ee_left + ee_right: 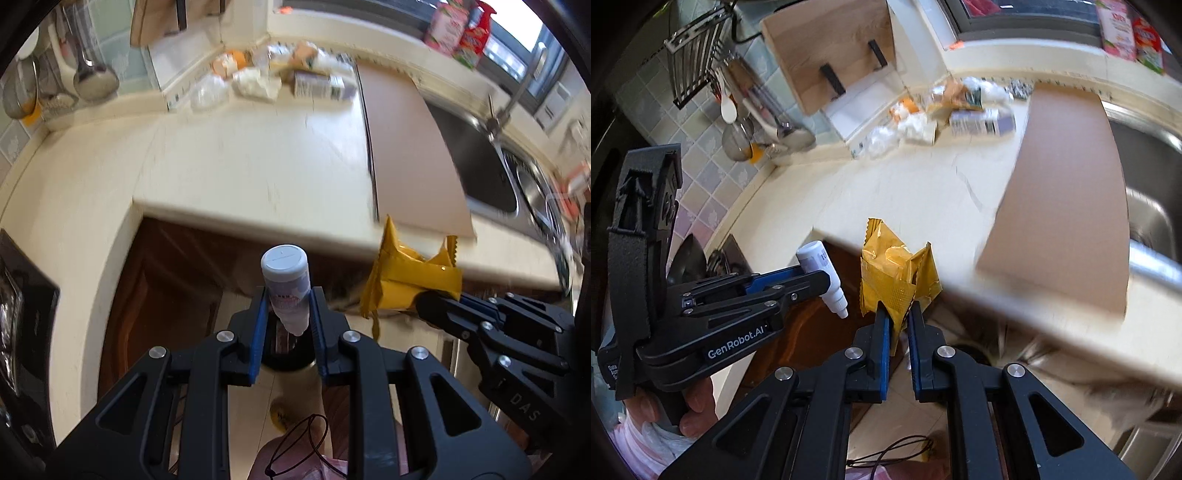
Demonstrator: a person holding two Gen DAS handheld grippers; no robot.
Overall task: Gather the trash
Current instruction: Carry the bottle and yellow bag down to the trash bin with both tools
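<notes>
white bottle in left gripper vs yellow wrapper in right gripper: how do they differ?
Shape: the white bottle is a rigid cylinder with a narrow tip; the yellow wrapper is a crumpled, torn foil packet.
Finish: the bottle is matte white with a printed label; the wrapper is shiny gold-yellow.
Grip: the left gripper clamps the bottle's body; the right gripper pinches the wrapper's lower edge.
Shared: both are held off the countertop, past its front edge.

Motion blur smears the trash pile (280,79) and sink (491,162) beyond recognition

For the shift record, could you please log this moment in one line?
left gripper: shut on small white bottle | right gripper: shut on yellow wrapper | both off counter
</notes>
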